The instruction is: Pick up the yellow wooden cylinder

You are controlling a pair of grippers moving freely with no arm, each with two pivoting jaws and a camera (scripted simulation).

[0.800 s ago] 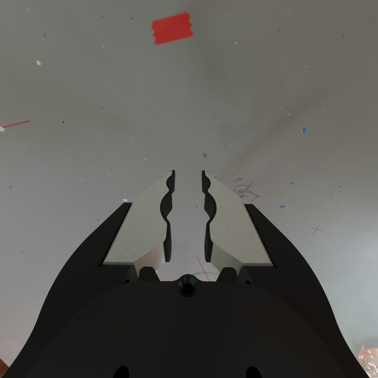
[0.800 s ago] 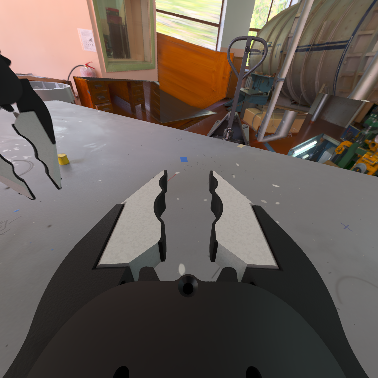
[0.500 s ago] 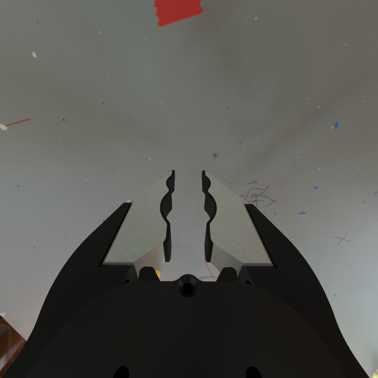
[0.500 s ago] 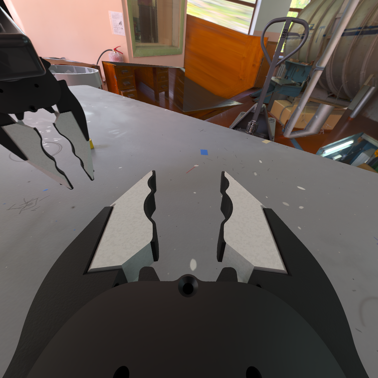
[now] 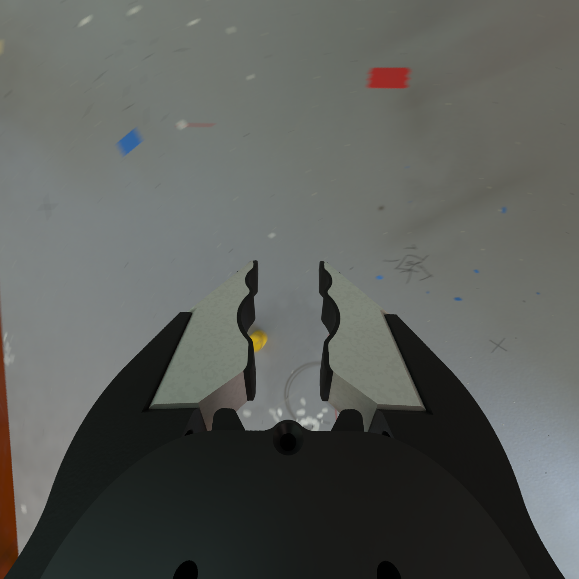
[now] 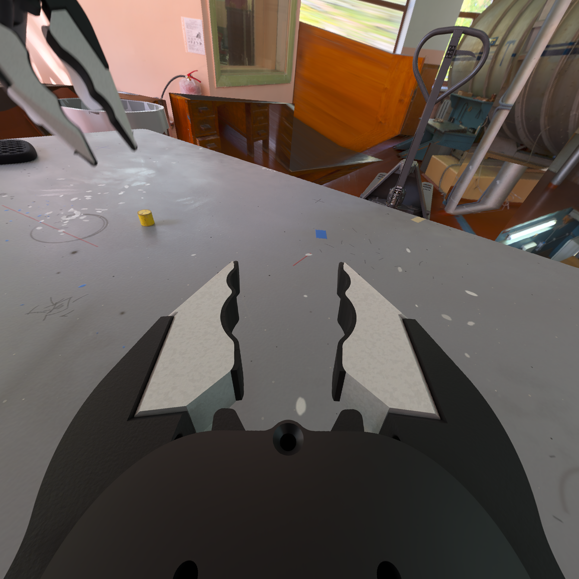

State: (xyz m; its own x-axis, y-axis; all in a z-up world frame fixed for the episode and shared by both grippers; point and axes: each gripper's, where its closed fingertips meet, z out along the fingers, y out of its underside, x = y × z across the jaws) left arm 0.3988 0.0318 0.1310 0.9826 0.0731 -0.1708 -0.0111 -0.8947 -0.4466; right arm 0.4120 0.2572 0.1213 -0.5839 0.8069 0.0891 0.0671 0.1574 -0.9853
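The left gripper hangs above the grey table and points down at it, its jaws parted by a moderate gap with nothing between them. The yellow cylinder stands on the table below, seen through the gap close against the inner edge of the left finger, but apart from it in height. In the right wrist view the yellow cylinder stands upright on the table, just right of a pencilled circle, and the left gripper hovers well above and to the far left of it. The right gripper is low over the near part of the table, its jaws spread wide and holding nothing, well apart from the cylinder. A blue tape patch lies on the table to the right of the cylinder.
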